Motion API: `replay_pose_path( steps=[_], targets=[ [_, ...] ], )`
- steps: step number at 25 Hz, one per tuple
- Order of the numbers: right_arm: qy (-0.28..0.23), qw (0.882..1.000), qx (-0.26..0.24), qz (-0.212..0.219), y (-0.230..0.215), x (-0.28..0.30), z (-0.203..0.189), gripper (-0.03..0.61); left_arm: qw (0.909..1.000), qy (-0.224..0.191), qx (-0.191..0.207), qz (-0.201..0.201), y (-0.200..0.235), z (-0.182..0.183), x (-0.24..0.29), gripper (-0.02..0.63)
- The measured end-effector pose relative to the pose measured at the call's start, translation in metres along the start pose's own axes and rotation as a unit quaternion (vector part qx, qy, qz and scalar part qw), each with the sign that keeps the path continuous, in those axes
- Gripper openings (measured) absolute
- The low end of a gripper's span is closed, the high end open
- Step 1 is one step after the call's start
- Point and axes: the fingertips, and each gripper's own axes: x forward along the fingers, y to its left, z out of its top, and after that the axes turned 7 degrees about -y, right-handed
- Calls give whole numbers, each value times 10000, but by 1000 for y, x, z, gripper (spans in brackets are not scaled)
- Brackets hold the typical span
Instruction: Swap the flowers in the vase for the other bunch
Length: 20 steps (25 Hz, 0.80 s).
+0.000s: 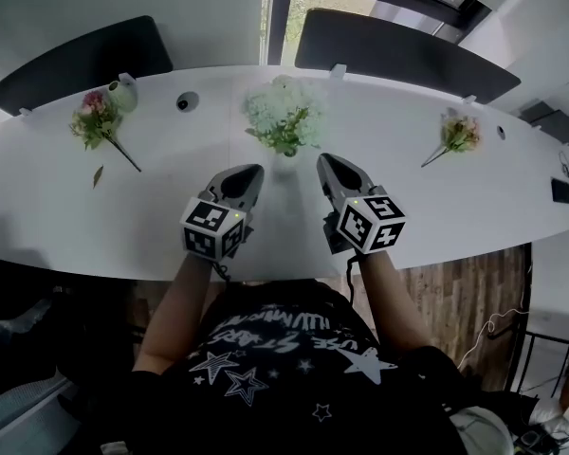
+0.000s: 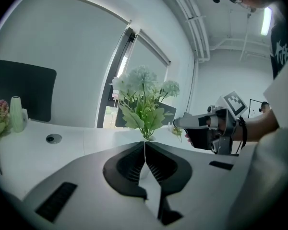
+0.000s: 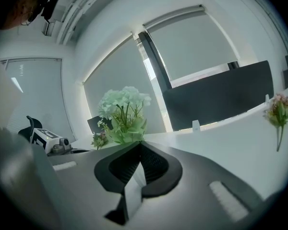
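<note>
Spanning the view: 1 white table (image 1: 408, 192). 1 white bunch (image 1: 284, 114), stems upright in a barely seen vase (image 2: 148, 138) at table centre, straight ahead of both grippers and between them. Tools, left gripper (image 1: 255, 172) and right gripper (image 1: 324, 160): jaws together, empty, about equally near it. 2 pink bunches lie flat, 1 far left (image 1: 97, 121), 1 far right (image 1: 458, 133), well apart.

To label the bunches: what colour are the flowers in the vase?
The flowers are white to pale green; the left gripper view shows them best.
</note>
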Motion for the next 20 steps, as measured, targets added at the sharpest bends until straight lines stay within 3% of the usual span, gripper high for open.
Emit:
replay_pose_path(
  steps=[6,8,16,20],
  targets=[
    [67,9999,42,100,-14,7,0,2,9998,126,163,55,1,-13,13,20],
    [87,9999,62,123,-19,8,-1,2,9998,168,95,40,-1,-18,17,97],
    [165,9995,63,248,-31,16,-2,2,9988,286,339,-210,-9,-33,40,252],
    [282,9989,54,377,-35,21,-7,2,9983,315,457,-151,-9,-40,54,311]
  ],
)
